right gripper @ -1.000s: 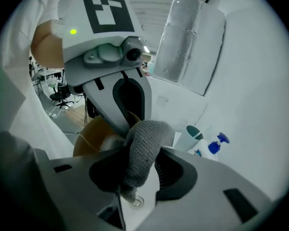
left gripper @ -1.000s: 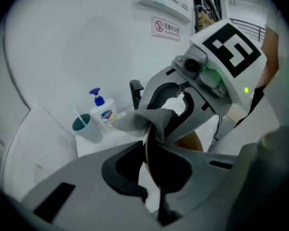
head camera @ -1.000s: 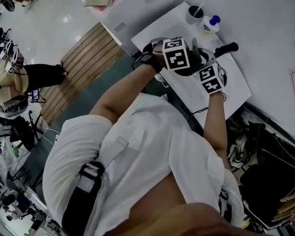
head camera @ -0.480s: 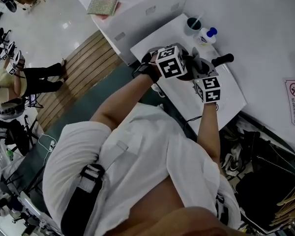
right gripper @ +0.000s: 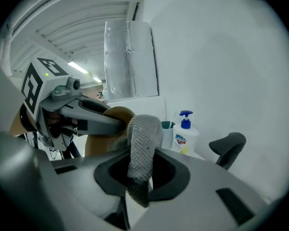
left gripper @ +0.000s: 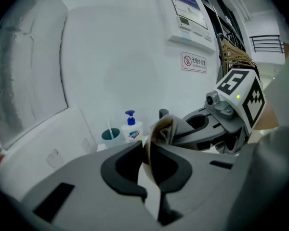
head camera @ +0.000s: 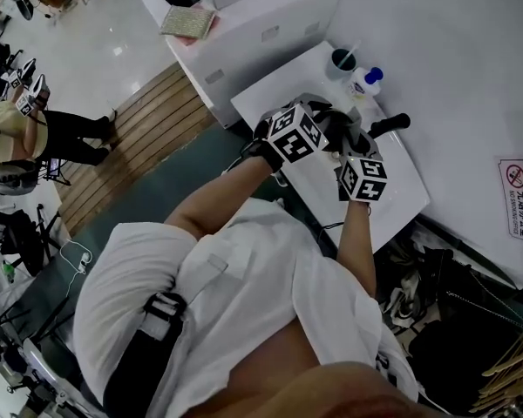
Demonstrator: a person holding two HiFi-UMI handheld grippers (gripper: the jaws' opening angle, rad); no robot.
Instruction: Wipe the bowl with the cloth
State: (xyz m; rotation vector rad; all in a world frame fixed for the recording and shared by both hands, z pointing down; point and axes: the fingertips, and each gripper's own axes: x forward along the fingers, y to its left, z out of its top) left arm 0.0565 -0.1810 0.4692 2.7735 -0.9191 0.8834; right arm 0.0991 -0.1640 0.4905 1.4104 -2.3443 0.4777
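Note:
In the left gripper view, my left gripper (left gripper: 147,154) is shut on the thin rim of a tan bowl (left gripper: 159,128), held up on edge above the white table (head camera: 392,203). In the right gripper view, a grey knitted cloth (right gripper: 143,146) hangs between the jaws of my right gripper (right gripper: 142,177). Those jaws are closing and pinch the cloth. The cloth's top lies against the bowl (right gripper: 114,115). The two grippers face each other closely, and the bowl's inside is mostly hidden. In the head view, both marker cubes sit side by side over the table.
A white soap pump bottle (right gripper: 185,137) and a teal cup (right gripper: 167,127) with a stick in it stand at the table's back by the wall. A black handle (right gripper: 229,146) sticks up to the right. A person stands far off on the floor at the left of the head view.
Both hands have stayed together over the table, and the right gripper has drawn in closer to the left one. The camera has shifted, so the table sits lower left in view.

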